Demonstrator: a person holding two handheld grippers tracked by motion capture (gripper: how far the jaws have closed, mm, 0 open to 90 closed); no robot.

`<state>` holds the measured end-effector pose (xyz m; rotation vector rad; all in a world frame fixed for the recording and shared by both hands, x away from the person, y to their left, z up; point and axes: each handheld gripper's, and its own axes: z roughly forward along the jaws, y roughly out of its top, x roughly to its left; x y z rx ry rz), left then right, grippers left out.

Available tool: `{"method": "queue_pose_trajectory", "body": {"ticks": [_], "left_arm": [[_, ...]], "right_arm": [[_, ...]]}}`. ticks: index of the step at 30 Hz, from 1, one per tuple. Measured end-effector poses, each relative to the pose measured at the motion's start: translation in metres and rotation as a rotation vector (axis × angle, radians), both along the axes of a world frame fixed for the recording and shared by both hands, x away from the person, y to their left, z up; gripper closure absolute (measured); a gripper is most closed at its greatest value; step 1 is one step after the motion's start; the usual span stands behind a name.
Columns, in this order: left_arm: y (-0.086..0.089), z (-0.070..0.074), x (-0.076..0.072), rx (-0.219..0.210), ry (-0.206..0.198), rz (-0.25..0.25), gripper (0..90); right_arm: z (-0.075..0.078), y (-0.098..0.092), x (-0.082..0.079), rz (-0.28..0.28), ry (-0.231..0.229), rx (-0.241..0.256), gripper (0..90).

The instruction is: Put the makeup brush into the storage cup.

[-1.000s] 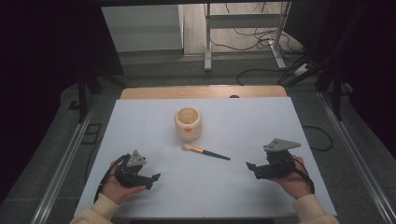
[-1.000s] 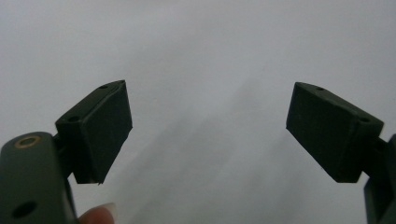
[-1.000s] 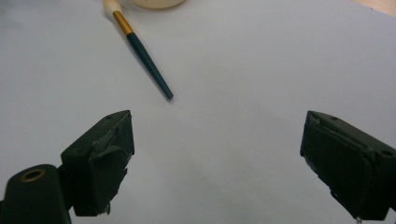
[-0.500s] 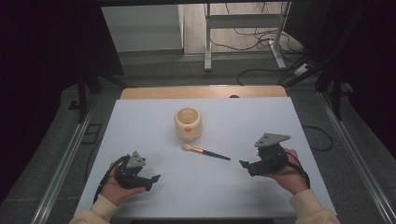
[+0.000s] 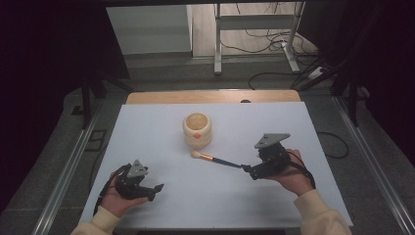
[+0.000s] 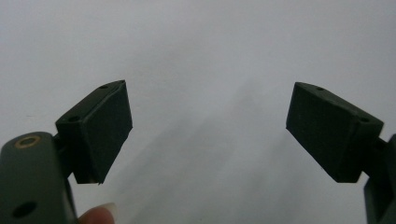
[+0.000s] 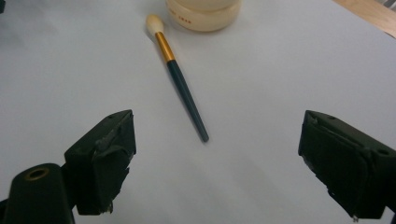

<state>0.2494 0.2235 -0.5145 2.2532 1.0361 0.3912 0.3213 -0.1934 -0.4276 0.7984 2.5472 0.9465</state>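
A brush [image 5: 215, 159] with a pale tip, gold ferrule and dark handle lies flat on the white table, just in front of a cream pot [image 5: 197, 129]. In the right gripper view the brush [image 7: 178, 77] runs from the pot [image 7: 203, 16] down toward my jaws, its handle end between and just ahead of them. My right gripper [image 5: 247, 171] is open, close to the handle end, holding nothing [image 7: 215, 154]. My left gripper [image 5: 155, 190] rests at the front left, open over bare table [image 6: 208, 135].
The white table top [image 5: 161, 132] ends at a wooden strip [image 5: 210, 96] at the back. Metal rails run down both sides, and cables and a stand's legs [image 5: 254, 58] lie on the floor behind.
My right gripper has moved left and forward toward the brush's handle end. The left gripper has stayed where it was.
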Motion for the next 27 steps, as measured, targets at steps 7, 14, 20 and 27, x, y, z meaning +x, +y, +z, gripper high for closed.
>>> {"method": "queue_pose_trajectory", "body": {"ticks": [7,14,20,27], "left_arm": [[0.000,0.002,-0.001,-0.005,-0.008,0.000,15.2],[0.000,0.001,0.000,-0.002,-0.005,-0.005,15.2],[0.000,0.001,0.001,0.001,-0.005,-0.004,15.1],[-0.001,0.002,0.000,-0.001,-0.002,0.001,15.1]], "right_arm": [[0.008,0.018,0.009,0.034,0.003,-0.016,12.9],[0.005,0.029,0.015,0.048,0.015,-0.028,13.9],[0.002,0.035,0.019,0.049,0.019,-0.031,14.7],[0.003,0.039,0.022,0.061,0.022,-0.027,15.7]]}}
